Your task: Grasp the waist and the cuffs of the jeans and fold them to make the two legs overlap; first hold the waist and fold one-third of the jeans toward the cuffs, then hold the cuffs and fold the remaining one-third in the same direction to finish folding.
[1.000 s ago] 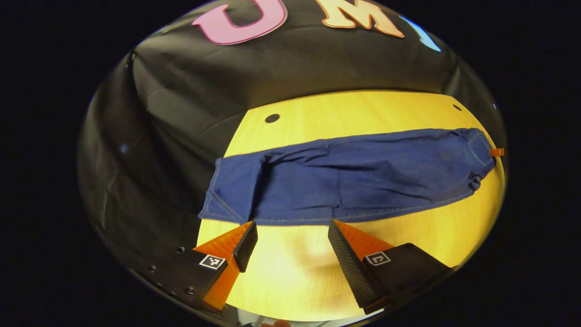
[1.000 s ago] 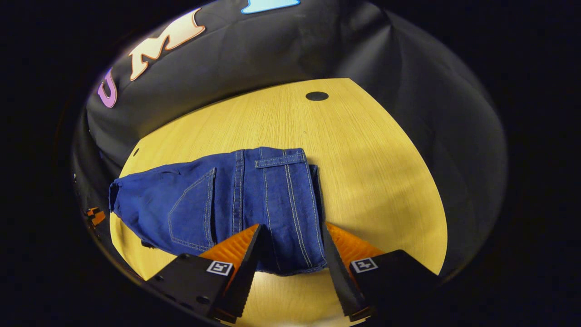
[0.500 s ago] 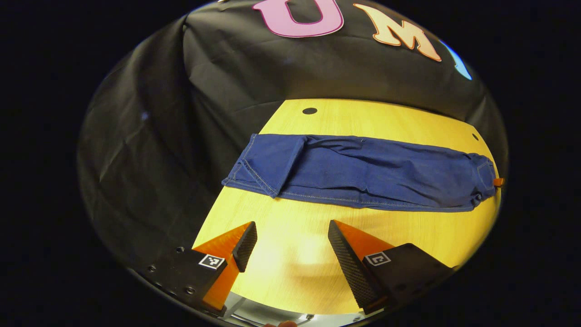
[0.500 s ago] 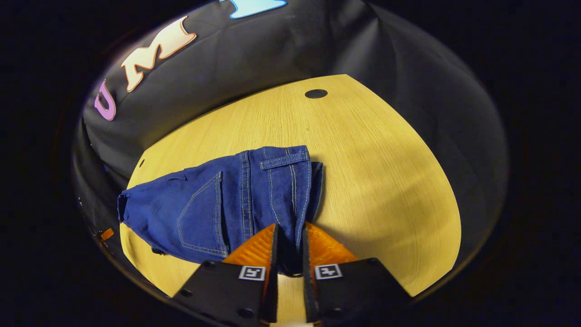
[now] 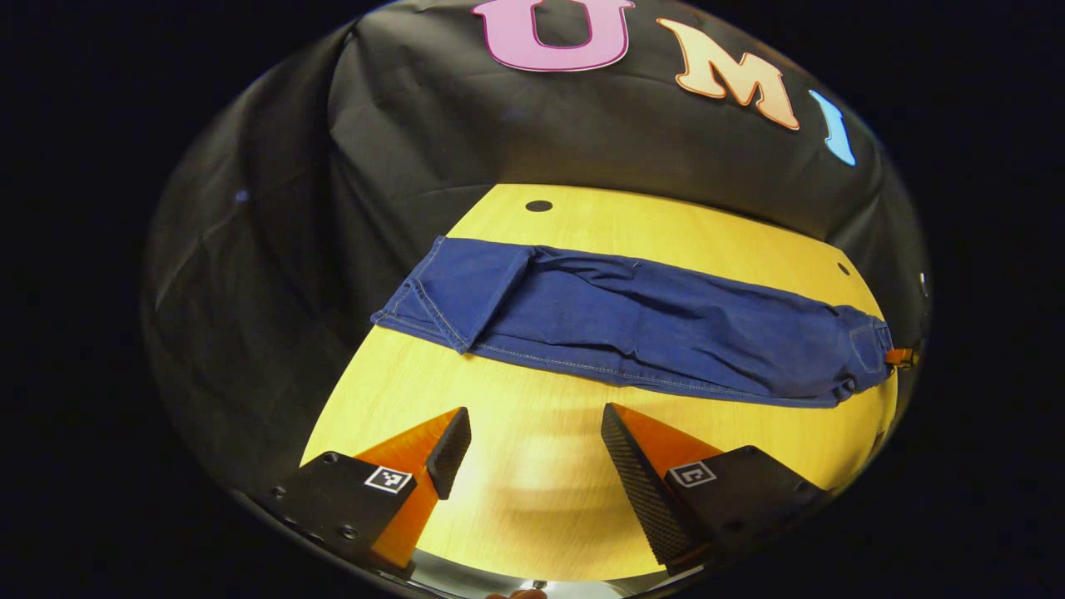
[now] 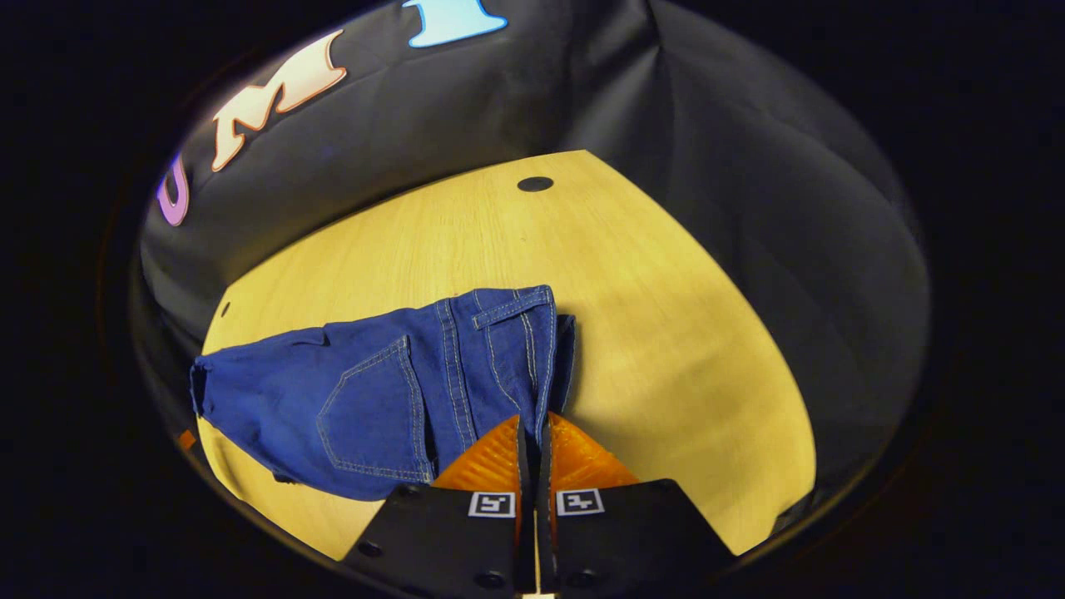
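Hovering wide open, your left gripper point(image 5: 532, 449) sits short of the jeans point(image 5: 632, 324) stretched across the table point(image 5: 532, 499), ready for the cuffs point(image 5: 441, 295). Right gripper point(image 6: 532, 441) pinches the waist point(image 6: 545, 349), set to fold.

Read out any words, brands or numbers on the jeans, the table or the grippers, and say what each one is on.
Jeans: no readable text or brand.
Table: none.
Left gripper: square black-and-white markers on its fingers, a pattern, not words.
Right gripper, closed on the jeans' waist: the same kind of markers, nothing to read.
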Demonstrator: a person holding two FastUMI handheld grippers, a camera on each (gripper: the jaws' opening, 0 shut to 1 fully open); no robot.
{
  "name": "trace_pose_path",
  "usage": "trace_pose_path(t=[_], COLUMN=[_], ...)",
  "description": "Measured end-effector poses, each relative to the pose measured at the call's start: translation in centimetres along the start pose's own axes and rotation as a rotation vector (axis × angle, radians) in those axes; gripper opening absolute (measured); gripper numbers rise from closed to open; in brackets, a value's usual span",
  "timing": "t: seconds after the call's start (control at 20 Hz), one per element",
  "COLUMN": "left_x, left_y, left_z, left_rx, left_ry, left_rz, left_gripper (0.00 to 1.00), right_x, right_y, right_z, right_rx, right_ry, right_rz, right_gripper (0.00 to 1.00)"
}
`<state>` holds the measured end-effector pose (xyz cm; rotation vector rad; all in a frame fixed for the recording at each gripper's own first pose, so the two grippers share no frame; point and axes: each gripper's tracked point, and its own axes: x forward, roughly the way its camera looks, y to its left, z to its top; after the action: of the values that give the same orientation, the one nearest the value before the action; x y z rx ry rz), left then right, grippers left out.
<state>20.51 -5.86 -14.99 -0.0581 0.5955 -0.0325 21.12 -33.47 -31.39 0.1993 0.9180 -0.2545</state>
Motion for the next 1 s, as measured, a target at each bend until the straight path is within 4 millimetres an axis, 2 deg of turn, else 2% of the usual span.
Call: trace_pose_path(t=[0.15, 0.2, 0.25, 0.3, 0.4, 0.45, 0.55, 0.6, 0.7, 0.85, 0.95, 1.0], left_x=[0.0, 0.0, -0.2, -0.6, -1.0, -0.9, -0.8, -0.5, 0.2, 1.7, 3.0, 3.7], left_y=[-0.1, -0.1, 0.0, 0.1, 1.3, 2.3, 3.4, 3.7, 4.8, 6.4, 7.6, 8.1], left_z=[0.6, 0.8, 1.3, 1.6, 2.1, 2.3, 2.7, 3.1, 4.0, 5.5, 6.7, 7.2], left_rx=[-0.028, -0.039, -0.047, -0.051, -0.043, -0.038, -0.04, -0.041, -0.034, -0.02, 0.006, 0.021], left_ry=[-0.011, -0.016, -0.024, -0.03, -0.037, -0.04, -0.054, -0.06, -0.069, -0.081, -0.085, -0.088], left_rz=[-0.018, -0.022, -0.024, -0.023, -0.013, -0.014, -0.037, -0.047, -0.055, -0.084, -0.092, -0.098], left_gripper=[0.96, 0.96, 0.96, 0.96, 0.96, 0.96, 0.96, 0.96, 0.96, 0.97, 0.95, 0.95], right_x=[-1.2, -1.7, -2.3, -3.0, -5.4, -6.8, -9.7, -10.9, -13.2, -14.4, -13.3, -12.8], right_y=[-0.3, -0.2, 0.0, 0.5, 2.5, 4.0, 8.1, 11.0, 17.5, 24.6, 27.5, 27.2], right_z=[2.7, 3.0, 3.7, 4.3, 6.2, 7.1, 8.5, 8.5, 7.6, 4.8, 2.3, 2.4], right_rx=[-0.001, 0.004, 0.01, 0.01, -0.009, -0.007, -0.016, -0.025, -0.03, -0.081, -0.128, -0.134], right_ry=[-0.055, -0.078, -0.099, -0.124, -0.188, -0.218, -0.262, -0.285, -0.293, -0.255, -0.216, -0.187], right_rz=[-0.068, -0.089, -0.107, -0.111, -0.067, -0.013, 0.085, 0.139, 0.252, 0.381, 0.434, 0.46], right_gripper=[0.04, 0.04, 0.0, 0.04, 0.0, 0.04, 0.03, 0.0, 0.03, 0.03, 0.03, 0.02])
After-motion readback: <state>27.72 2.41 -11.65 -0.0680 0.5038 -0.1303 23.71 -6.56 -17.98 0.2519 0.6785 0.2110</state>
